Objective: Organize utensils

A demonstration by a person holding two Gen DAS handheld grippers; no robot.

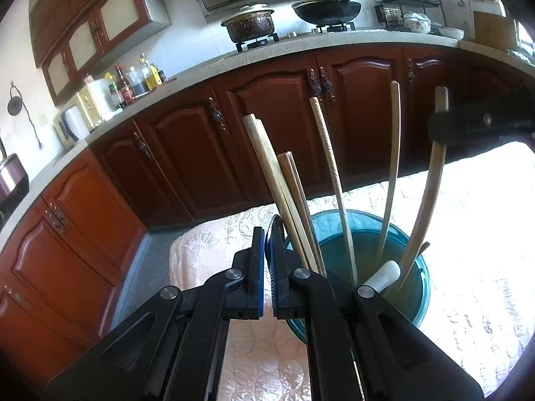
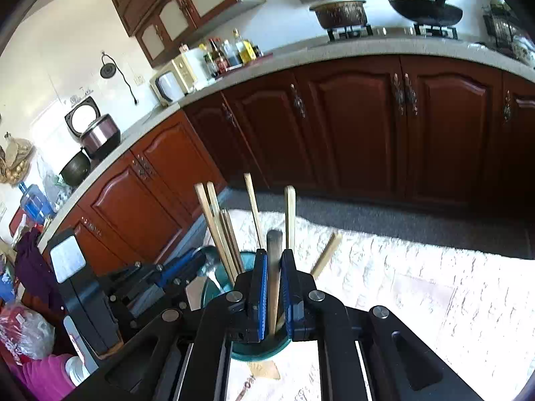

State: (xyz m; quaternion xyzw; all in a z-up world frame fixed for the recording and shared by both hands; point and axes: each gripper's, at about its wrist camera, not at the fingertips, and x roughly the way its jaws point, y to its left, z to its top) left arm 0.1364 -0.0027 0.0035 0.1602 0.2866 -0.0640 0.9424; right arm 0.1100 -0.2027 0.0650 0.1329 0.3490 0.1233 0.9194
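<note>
A teal glass cup stands on a white quilted table cover and holds several wooden chopsticks and a white-handled utensil. My left gripper is shut on the cup's left rim. My right gripper is shut on a wooden utensil handle that stands in the cup. In the left wrist view the right gripper clamps that handle at upper right. The left gripper shows at the cup's left.
Dark red kitchen cabinets run under a grey counter with a pot, a wok, bottles and a dish rack. One wooden chopstick lies on the cover to the cup's right.
</note>
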